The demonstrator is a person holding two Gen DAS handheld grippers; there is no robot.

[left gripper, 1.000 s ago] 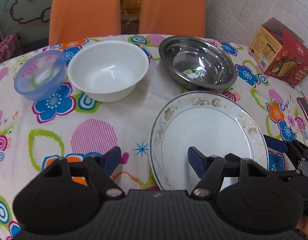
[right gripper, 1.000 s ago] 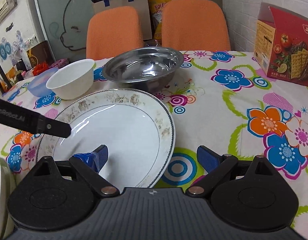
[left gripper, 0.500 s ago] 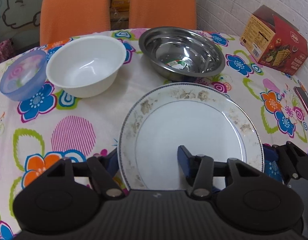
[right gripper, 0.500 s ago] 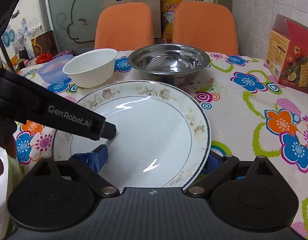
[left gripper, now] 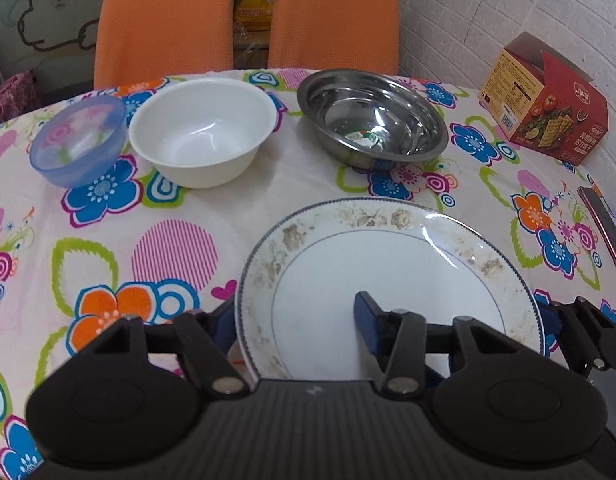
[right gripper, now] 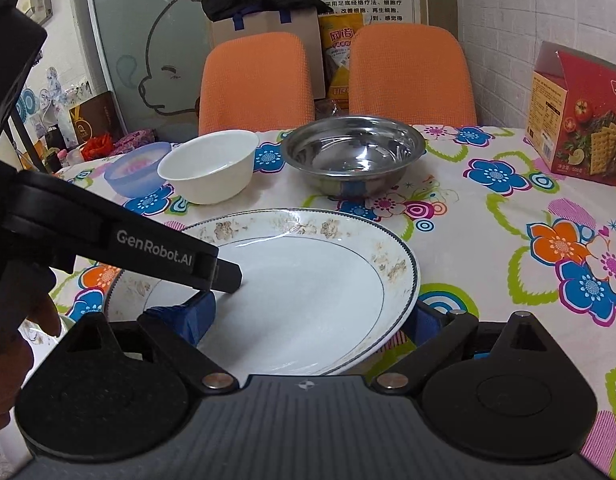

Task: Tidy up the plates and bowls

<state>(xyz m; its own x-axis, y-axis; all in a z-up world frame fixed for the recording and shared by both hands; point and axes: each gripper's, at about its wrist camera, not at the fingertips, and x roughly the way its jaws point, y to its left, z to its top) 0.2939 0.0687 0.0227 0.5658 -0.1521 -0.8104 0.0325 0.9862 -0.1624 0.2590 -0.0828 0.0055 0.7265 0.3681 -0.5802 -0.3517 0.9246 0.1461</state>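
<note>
Both grippers now straddle the plate; bowls beyond sit empty.

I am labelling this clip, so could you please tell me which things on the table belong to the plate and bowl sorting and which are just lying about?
Part of the job:
- floral-rimmed plate, straddled by both claws
- white bowl
- steel bowl
- blue plastic bowl

Just lying about:
- cracker box
- dark phone-like object at the table's right edge
- orange chairs
</note>
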